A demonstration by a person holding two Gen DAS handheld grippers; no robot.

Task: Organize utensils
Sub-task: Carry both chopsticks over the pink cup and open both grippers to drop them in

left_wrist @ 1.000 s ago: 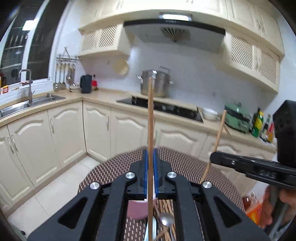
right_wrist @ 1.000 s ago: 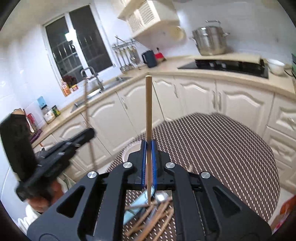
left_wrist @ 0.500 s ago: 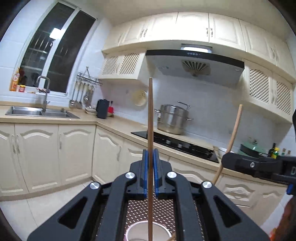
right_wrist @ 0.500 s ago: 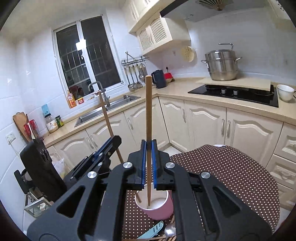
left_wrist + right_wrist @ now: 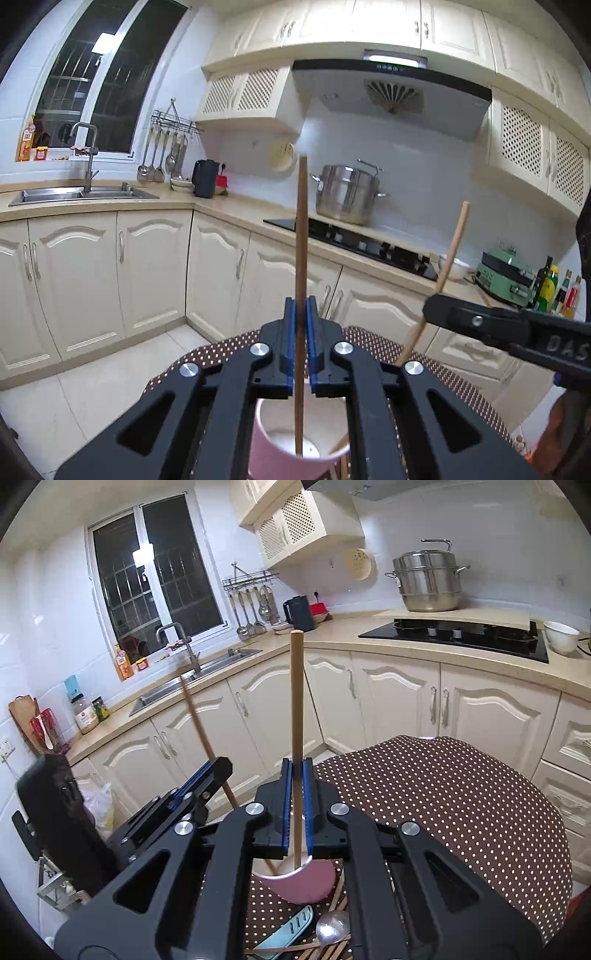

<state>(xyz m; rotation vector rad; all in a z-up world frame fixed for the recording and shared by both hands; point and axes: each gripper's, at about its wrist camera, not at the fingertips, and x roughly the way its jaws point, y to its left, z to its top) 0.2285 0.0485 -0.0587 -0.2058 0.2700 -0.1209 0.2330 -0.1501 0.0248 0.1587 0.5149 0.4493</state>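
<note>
Pinching one chopstick (image 5: pixel 301 258) each, left gripper (image 5: pixel 301 354) & right gripper (image 5: pixel 296 805) over pink cup (image 5: pixel 295 443); keep sticks upright, tips inside rim, then let go.

— What do we count on the table?

— One pink cup (image 5: pixel 301 884), two upright chopsticks, one (image 5: pixel 301 280) and another (image 5: pixel 296 738), each in a gripper. One metal spoon (image 5: pixel 332 928), one pale blue utensil (image 5: pixel 288 932).

— And the loose chopsticks (image 5: pixel 332 950) beneath?

— Several, perhaps four; we cannot count them surely.
</note>
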